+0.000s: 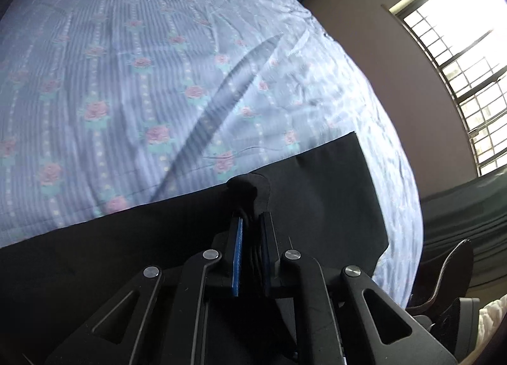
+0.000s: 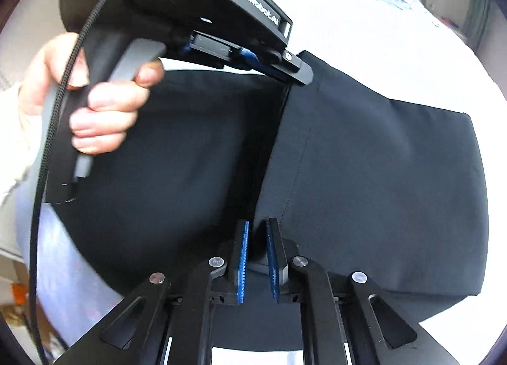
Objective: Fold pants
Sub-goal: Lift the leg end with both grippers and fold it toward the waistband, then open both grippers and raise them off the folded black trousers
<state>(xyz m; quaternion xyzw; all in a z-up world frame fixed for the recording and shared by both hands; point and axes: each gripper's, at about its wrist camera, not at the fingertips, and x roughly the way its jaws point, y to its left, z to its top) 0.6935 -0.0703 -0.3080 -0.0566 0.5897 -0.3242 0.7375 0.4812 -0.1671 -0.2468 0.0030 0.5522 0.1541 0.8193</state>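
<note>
**Both tools pinched on a raised fold of black pants over the bed**

Much is hidden here. In the left wrist view the lower part of the pants runs under the tool's own black linkage and off the bottom edge, so their full length cannot be made out. The bed sheet is blurred, its pink flowers and pale stripes smeared. A window at the right is blown out by daylight, and dark objects in the lower right corner are too cut off to name.

In the right wrist view the far tip of the left tool is partly covered by its own body, so only one finger shows where it meets the cloth. The person's left hand wraps the handle, and a braided cable drops past it out of view. The sheet beyond the pants is washed out to white.

The pants are black, smooth and matte, lying on the bed with a straight edge and a square corner toward the window. A ridge of cloth stands up between the two tools, splitting the fabric into a darker left panel and a greyer right panel with a faint stitched seam.

The left tool has its blue-padded fingers nearly together, with a bunched knob of pants fabric squeezed between them. The right tool holds its fingers narrowly apart, gripping the near end of the same ridge.
</note>
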